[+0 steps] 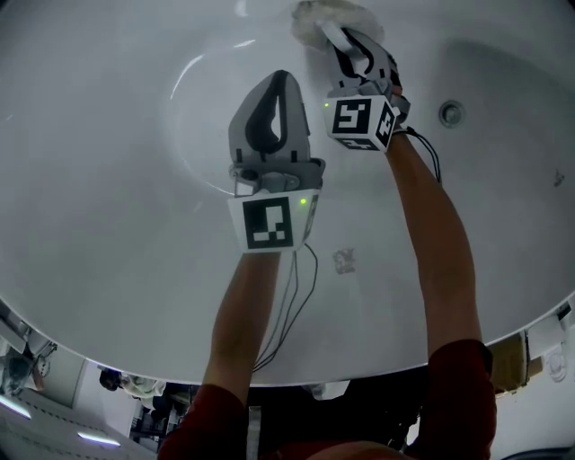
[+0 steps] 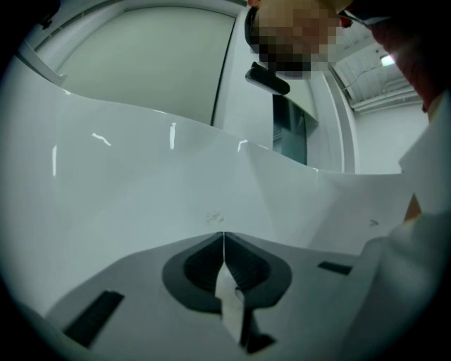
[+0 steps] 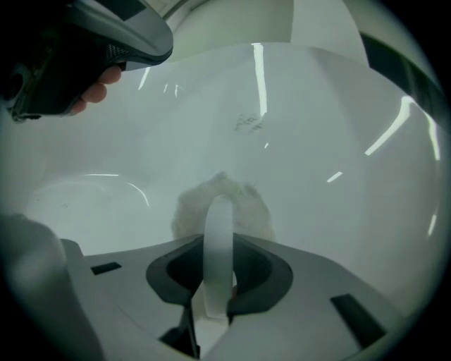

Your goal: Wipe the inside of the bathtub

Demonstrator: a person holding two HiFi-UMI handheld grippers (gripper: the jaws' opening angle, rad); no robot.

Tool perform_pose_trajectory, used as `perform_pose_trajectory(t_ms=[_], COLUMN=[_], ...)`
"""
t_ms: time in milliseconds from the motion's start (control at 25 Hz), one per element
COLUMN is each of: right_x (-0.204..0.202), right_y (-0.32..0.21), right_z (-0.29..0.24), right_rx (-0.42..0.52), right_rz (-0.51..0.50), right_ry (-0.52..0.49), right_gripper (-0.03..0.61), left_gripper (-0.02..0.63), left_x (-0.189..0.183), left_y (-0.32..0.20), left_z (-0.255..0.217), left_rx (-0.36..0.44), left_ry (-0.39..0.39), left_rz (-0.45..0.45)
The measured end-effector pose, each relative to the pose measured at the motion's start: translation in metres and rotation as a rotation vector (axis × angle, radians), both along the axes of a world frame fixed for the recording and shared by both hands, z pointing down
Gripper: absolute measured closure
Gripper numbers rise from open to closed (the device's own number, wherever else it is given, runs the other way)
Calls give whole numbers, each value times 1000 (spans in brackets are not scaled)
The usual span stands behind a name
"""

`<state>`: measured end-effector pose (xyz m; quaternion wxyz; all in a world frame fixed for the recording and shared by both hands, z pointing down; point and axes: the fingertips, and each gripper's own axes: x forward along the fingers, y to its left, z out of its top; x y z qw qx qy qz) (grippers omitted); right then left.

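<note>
The white bathtub (image 1: 108,180) fills the head view, and both grippers reach down into it. My right gripper (image 1: 339,38) is at the far wall, shut on the white strap of a fluffy white wiping pad (image 1: 325,18) that rests against the tub's surface. The right gripper view shows the pad (image 3: 243,204) just past the jaws, with the strap looping up between them at my right gripper (image 3: 218,243). My left gripper (image 1: 279,79) hovers over the tub's middle, shut and empty. In its own view my left gripper (image 2: 223,243) points at the bare tub wall (image 2: 141,190).
A round metal fitting (image 1: 451,112) sits in the tub wall at the right. A small faint mark (image 1: 344,260) shows on the near wall. The tub's rim (image 1: 377,364) curves along the bottom, and cables (image 1: 289,296) trail from the grippers.
</note>
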<state>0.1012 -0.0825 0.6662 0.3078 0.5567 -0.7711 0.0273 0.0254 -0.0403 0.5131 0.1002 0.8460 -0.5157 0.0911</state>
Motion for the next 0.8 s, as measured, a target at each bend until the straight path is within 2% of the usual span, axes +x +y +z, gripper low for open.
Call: perform_pose_trajectory(t_ms=[440, 640, 800], right_x=[171, 237, 272], right_y=[26, 41, 59], right_z=[2, -2, -6], right_rx=[7, -10, -21], right_rz=[124, 274, 482], right_ry=[70, 28, -66], right_gripper=[486, 486, 486], left_gripper=[597, 597, 597], left_x=[136, 180, 197], left_y=[5, 5, 8], left_z=[2, -2, -7], left_rx=[11, 15, 21], left_ry=[5, 15, 9], left_rz=[113, 156, 184])
